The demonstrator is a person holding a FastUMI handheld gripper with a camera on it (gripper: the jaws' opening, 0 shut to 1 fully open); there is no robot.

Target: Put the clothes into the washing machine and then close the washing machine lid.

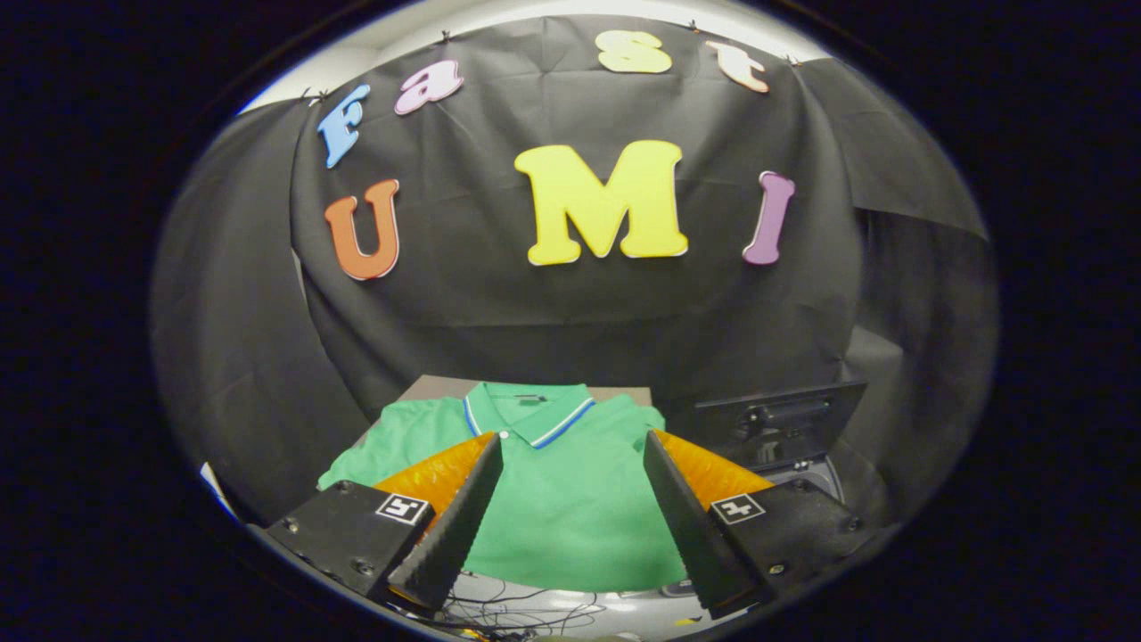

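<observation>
Here we are at the very start, by the look of it: the claw (570, 464) hangs with its fingers spread wide, gripping nothing. Ahead of it, and showing between the two fingers, a green polo shirt (562, 499) lies flat on the counter (437, 389), collar pointing away, striped trim on the collar, one button visible at the placket. The shirt is untouched and still neatly laid out.

Beyond the right finger sits the washing machine (802, 468), and its lid (780, 419) stands raised, so the tub is open and waiting. I can't see into the tub from here.

So nothing is done yet, I'd say: the shirt has to be picked up, carried to the right and dropped in, then the lid brought down.

Writing? A dark neck label sits inside the collar, too small to read. Loose cables (517, 611) trail just below the shirt's hem.
</observation>
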